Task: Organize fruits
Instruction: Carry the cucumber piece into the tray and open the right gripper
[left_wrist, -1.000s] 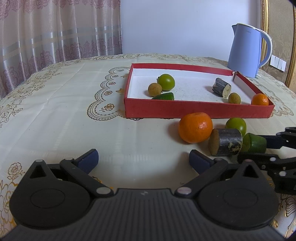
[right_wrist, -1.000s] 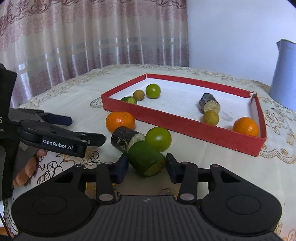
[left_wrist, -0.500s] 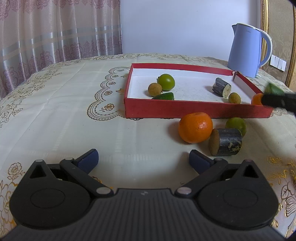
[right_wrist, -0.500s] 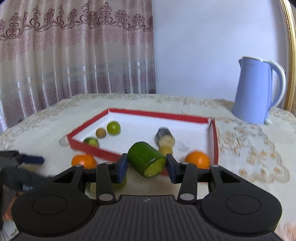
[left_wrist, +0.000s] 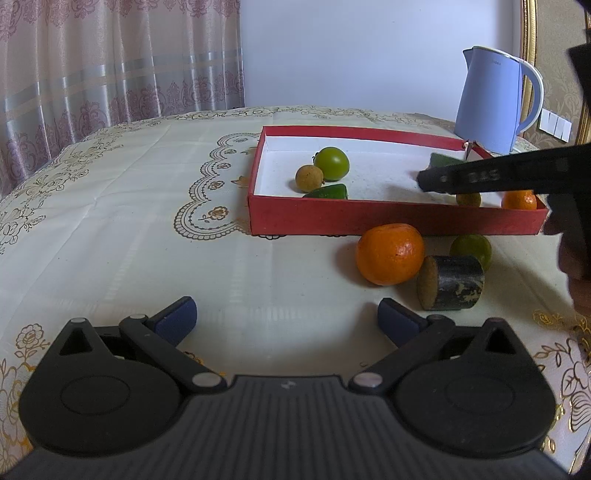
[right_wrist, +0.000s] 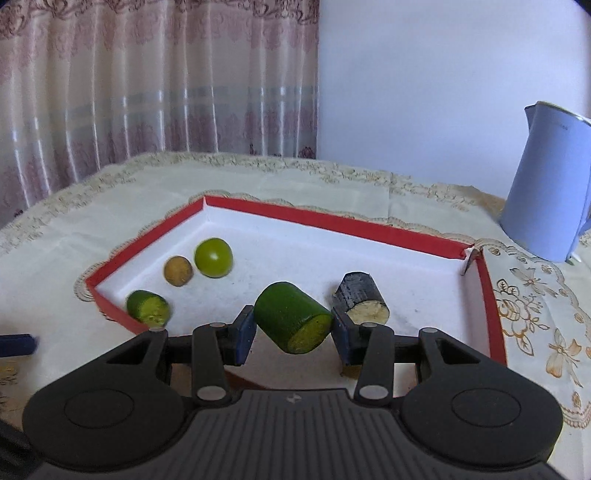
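Note:
My right gripper is shut on a green cucumber piece and holds it above the red tray. It also shows in the left wrist view over the tray. The tray holds a green fruit, a brown longan, another cucumber piece and a dark cane piece. My left gripper is open and empty above the tablecloth. An orange, a dark cane piece and a green fruit lie on the cloth before the tray.
A blue kettle stands behind the tray's right corner, also in the right wrist view. A small orange and a longan sit at the tray's right end. Curtains hang behind the table.
My right gripper has lifted the cucumber piece off the cloth and carried it forward over the tray. My left gripper has not moved.

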